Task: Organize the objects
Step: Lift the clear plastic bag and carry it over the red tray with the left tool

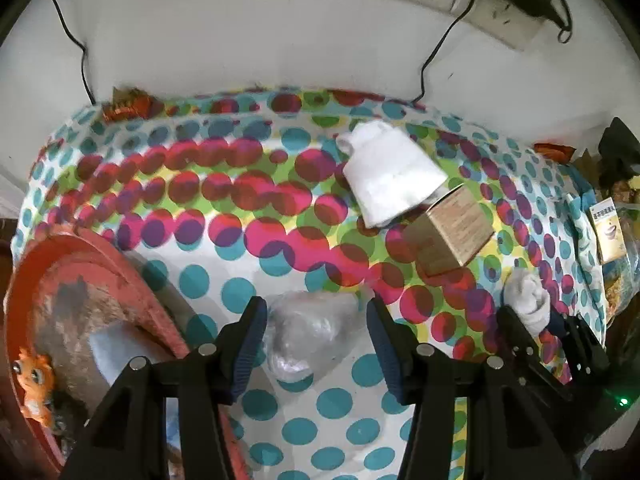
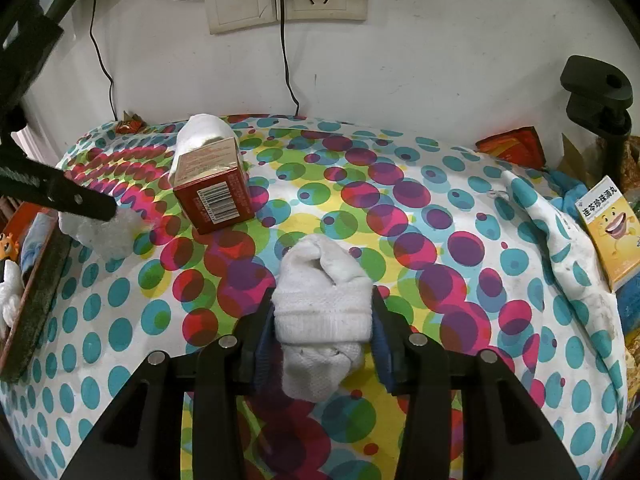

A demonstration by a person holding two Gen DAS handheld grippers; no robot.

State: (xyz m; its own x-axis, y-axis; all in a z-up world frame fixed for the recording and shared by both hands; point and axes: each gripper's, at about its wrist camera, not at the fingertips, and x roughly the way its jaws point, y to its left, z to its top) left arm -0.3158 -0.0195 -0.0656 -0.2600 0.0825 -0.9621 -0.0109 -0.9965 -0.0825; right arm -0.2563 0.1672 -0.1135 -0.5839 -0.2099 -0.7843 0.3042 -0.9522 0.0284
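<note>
My left gripper points down at the dotted tablecloth and is open. A crumpled clear plastic bag lies between its fingers without being squeezed. In the right wrist view one left finger hangs over that bag. My right gripper is shut on a rolled white sock, which rests on the cloth; the left wrist view shows the same gripper and sock at the right. A red-brown carton lies on its side against another white sock.
A worn red tray at the left edge holds an orange toy. A yellow medicine box, an orange packet and a black clamp crowd the right side. Wall sockets and cables run behind the table.
</note>
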